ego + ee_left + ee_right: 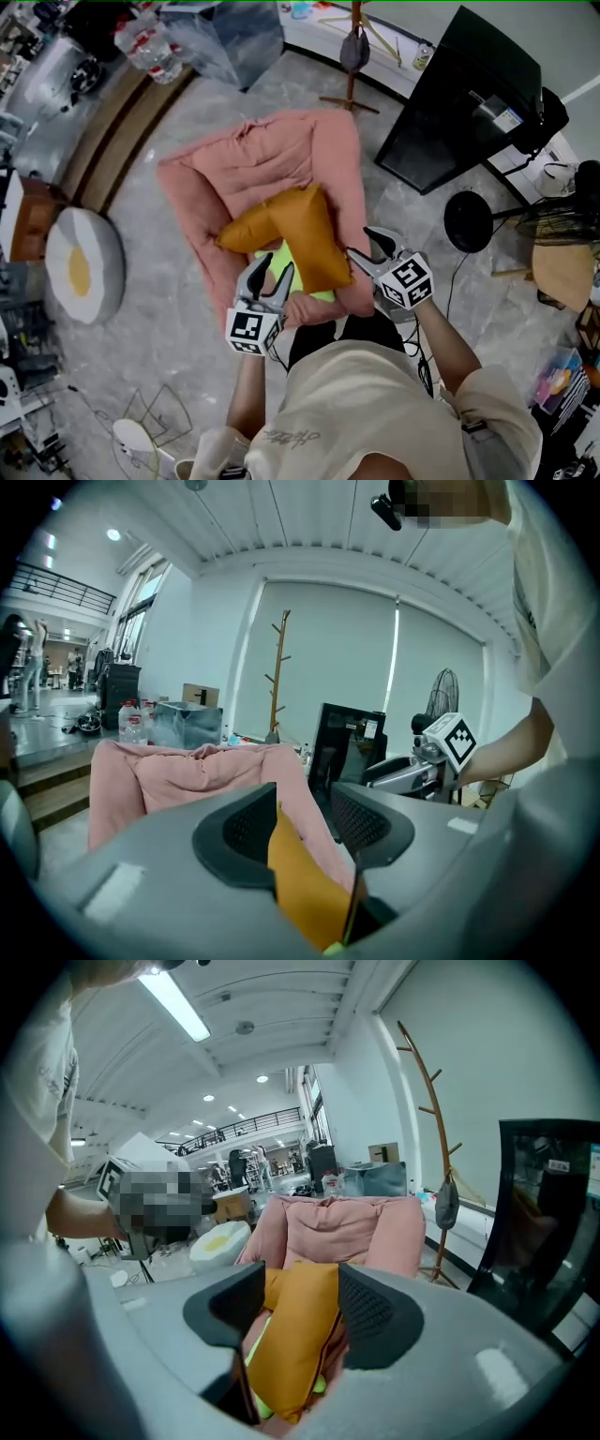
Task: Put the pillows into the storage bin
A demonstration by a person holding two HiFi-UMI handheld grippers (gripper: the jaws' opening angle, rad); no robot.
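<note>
An orange pillow point(302, 234) hangs lengthwise over a big pink floor cushion point(248, 164). My left gripper point(274, 270) is shut on its near left edge, and my right gripper point(360, 242) is shut on its right edge. The left gripper view has orange pillow point(300, 883) fabric wedged between my left gripper's point(302, 803) jaws. In the right gripper view the orange pillow point(291, 1344) fills the gap of my right gripper point(300, 1283). A yellow-green pillow point(284, 255) lies under it on the cushion. A clear plastic bin point(230, 37) stands on the floor far ahead.
A black cabinet point(469, 94) stands at the right, with a floor fan point(469, 220) near it. A wooden coat rack point(354, 56) is behind the pink cushion. A fried-egg cushion point(82, 267) lies at the left, water bottles point(150, 47) at the far left, a wire basket point(155, 412) near my feet.
</note>
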